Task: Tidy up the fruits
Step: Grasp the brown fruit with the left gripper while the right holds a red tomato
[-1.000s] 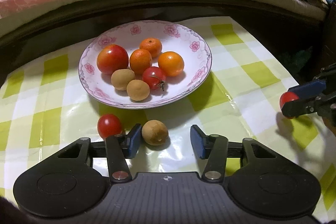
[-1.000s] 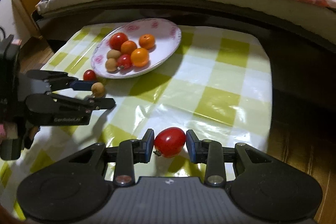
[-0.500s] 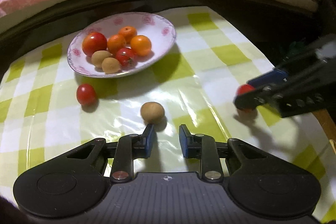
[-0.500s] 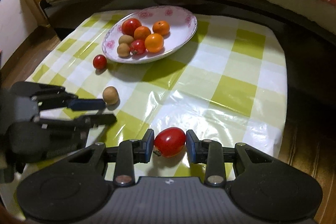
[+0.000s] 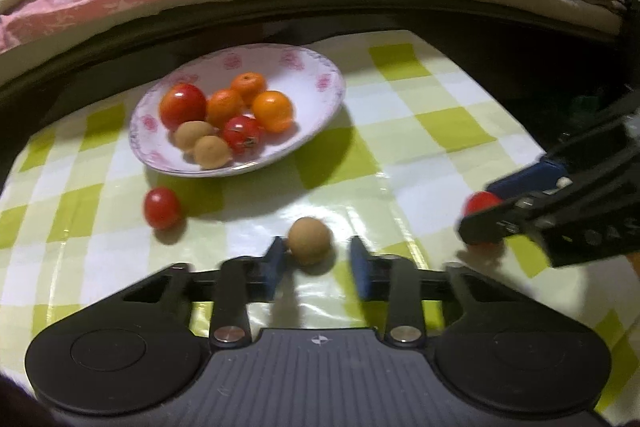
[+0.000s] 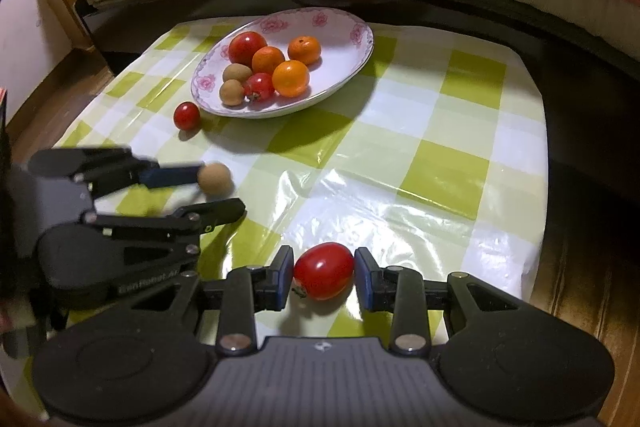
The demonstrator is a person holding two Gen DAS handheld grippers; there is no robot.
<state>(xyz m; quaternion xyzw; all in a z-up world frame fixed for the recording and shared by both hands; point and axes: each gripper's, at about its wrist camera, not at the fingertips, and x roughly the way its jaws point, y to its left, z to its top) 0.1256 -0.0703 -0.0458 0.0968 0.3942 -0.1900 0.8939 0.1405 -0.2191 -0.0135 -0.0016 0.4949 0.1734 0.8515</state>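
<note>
Right gripper (image 6: 323, 273) clamps tomato (image 6: 324, 270); left gripper (image 5: 318, 259) (spread) flanks longan (image 5: 309, 240).

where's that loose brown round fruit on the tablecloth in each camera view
Left wrist view: the brown fruit sits low and centre, between the left gripper fingers, close against the left-hand one.
Right wrist view: it lies at the left, at the tips of the left gripper's fingers.
Shared landmark: the floral plate of fruit lies beyond it in both, with a small loose tomato near the plate's rim.
</note>
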